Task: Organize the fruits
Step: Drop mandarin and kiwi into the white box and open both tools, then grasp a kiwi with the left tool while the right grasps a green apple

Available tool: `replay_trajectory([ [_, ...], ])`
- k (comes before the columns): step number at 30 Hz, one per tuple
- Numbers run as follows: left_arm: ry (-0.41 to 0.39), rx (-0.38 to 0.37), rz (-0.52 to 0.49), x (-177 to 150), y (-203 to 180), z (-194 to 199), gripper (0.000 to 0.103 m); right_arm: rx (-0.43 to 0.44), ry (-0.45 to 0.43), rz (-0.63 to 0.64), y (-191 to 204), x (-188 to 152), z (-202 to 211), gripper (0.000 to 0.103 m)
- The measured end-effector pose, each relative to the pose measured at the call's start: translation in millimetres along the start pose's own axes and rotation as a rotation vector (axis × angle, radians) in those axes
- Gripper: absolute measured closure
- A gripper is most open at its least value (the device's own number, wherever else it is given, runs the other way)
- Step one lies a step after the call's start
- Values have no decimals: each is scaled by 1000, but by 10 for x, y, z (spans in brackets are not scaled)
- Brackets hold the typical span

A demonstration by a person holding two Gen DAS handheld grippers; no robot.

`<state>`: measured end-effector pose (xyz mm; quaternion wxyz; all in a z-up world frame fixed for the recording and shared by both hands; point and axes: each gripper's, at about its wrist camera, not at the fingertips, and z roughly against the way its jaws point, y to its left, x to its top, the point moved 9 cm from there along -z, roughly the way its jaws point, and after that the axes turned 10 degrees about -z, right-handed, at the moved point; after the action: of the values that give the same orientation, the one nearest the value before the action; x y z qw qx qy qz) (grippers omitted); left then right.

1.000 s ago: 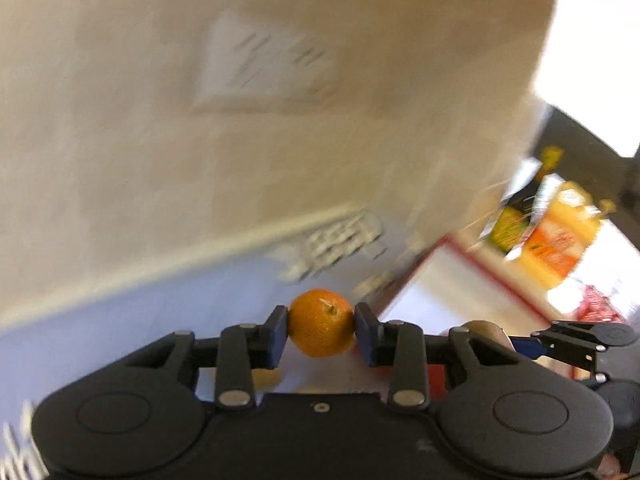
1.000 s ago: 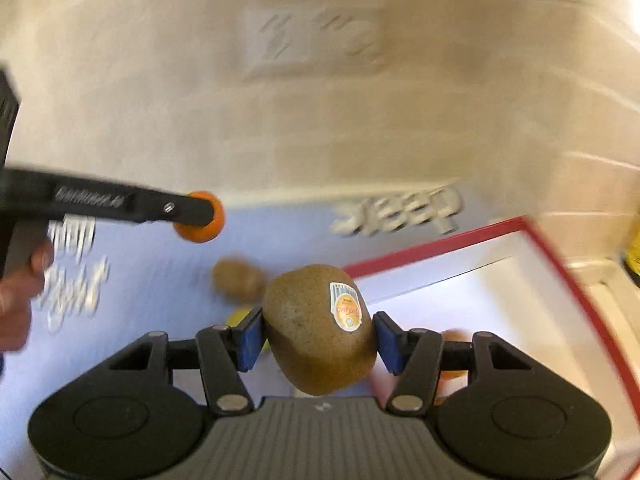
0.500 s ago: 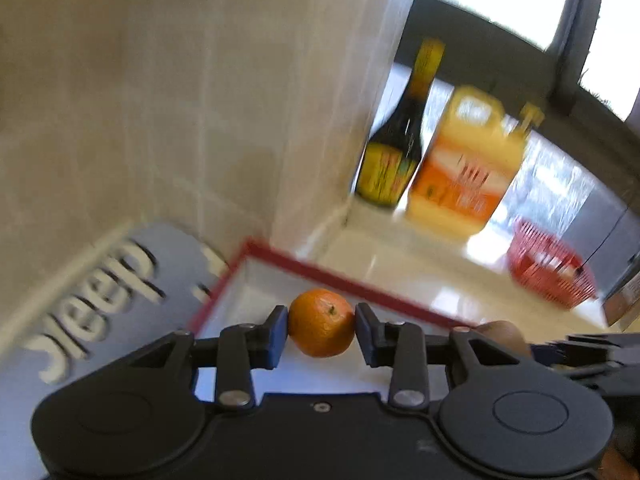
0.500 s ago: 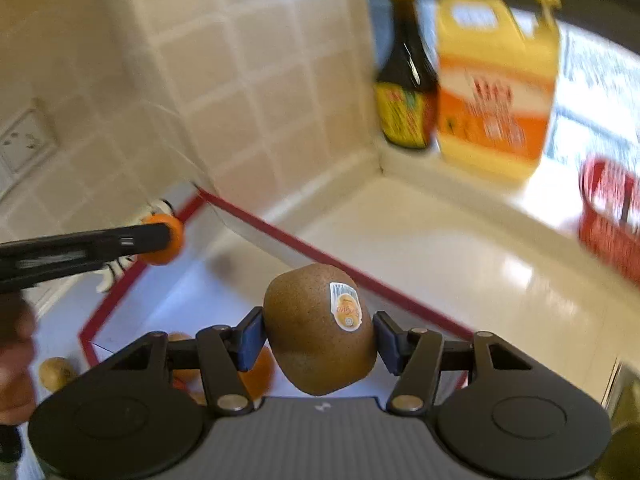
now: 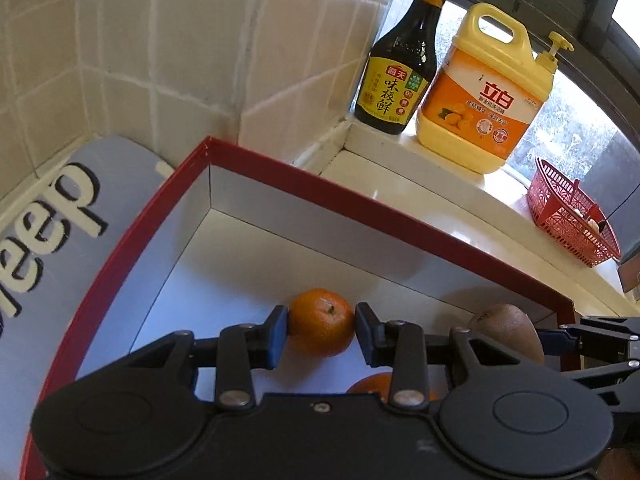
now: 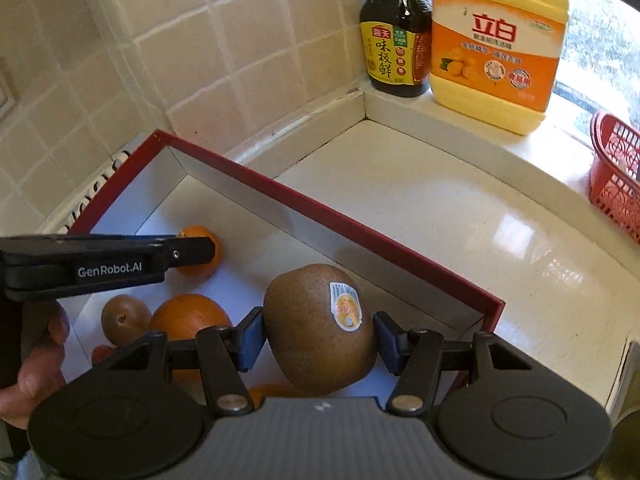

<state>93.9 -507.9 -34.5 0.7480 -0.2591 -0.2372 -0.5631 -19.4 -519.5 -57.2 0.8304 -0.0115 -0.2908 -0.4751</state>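
The red-rimmed box (image 6: 360,236) on the tabletop (image 6: 460,216) holds a kiwi (image 6: 124,318) and at least two oranges (image 6: 188,316). Above the box, the left tongs (image 5: 321,326) grip one small orange (image 5: 322,320), and the right tongs (image 6: 319,338) clamp one stickered kiwi (image 6: 316,328). Behind the box stand one sauce bottle (image 6: 394,40), one yellow jug (image 6: 496,48) and one red basket (image 5: 572,216).
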Motion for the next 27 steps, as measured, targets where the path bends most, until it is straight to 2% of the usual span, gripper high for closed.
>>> replay_trajectory([
  [5,16,-7,3,-5,5,-8,56,-115,-11,113,96,-69,-95,43],
  [6,25,-2,8,-12,15,-14,44,-134,-9,147,128,-98,-128,43],
  [7,35,17,16,-25,42,-12,37,-140,-4,161,150,-127,-154,43],
  [9,15,18,22,-24,71,76,37,-141,-8,163,174,-156,-153,43],
  [11,-12,2,39,1,100,239,37,-125,0,166,196,-162,-125,43],
  [14,-88,-11,67,75,169,662,28,-105,20,165,239,-168,-11,44],
  [18,-182,37,86,110,318,1328,27,-112,-119,217,413,-52,471,39],
  [20,-222,75,100,69,408,1665,26,-80,-156,230,503,-15,681,39],
  [22,-259,145,114,-10,512,1999,24,-24,-192,249,641,-29,921,35],
  [27,-295,294,174,-347,825,2606,23,137,-236,292,1057,-193,1351,32],
])
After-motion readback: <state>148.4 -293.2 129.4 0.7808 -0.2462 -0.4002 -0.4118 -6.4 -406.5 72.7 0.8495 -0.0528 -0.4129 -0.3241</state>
